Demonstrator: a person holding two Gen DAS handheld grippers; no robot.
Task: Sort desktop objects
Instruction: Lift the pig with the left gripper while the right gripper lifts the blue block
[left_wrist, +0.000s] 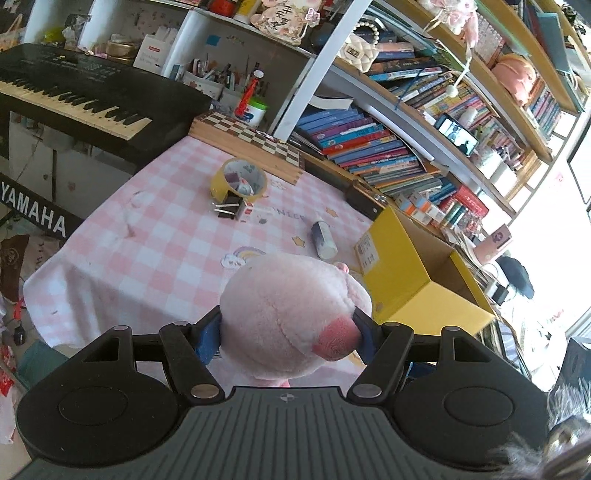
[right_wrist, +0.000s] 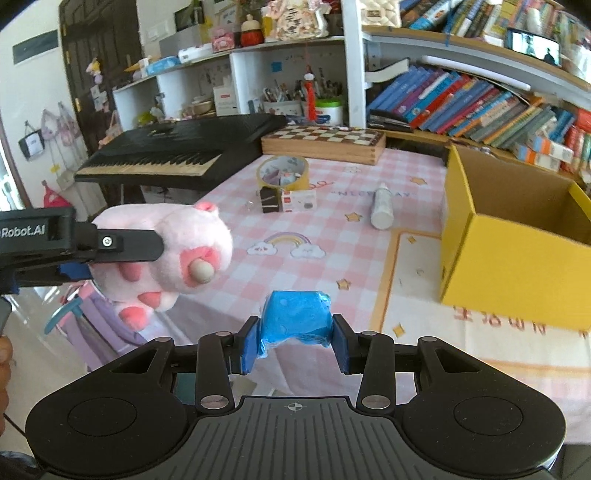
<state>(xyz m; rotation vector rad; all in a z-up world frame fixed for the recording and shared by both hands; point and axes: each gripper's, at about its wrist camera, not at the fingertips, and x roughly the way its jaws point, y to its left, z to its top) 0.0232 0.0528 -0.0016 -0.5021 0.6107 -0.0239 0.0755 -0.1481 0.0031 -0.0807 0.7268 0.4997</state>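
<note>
Blue packet (right_wrist: 294, 317) clamped in right gripper (right_wrist: 294, 341); pink plush toy (left_wrist: 291, 314) clamped in left gripper (left_wrist: 288, 334). Transport step; next, release into yellow box (right_wrist: 513, 258).

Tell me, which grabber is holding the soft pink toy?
The left gripper is squeezing the pink plush toy. The right gripper grips a blue wrapped block instead.

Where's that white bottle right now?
The white bottle lies on its side on the pink checked tablecloth, between the yellow box on its right and the tape roll on its left in the right wrist view.
</note>
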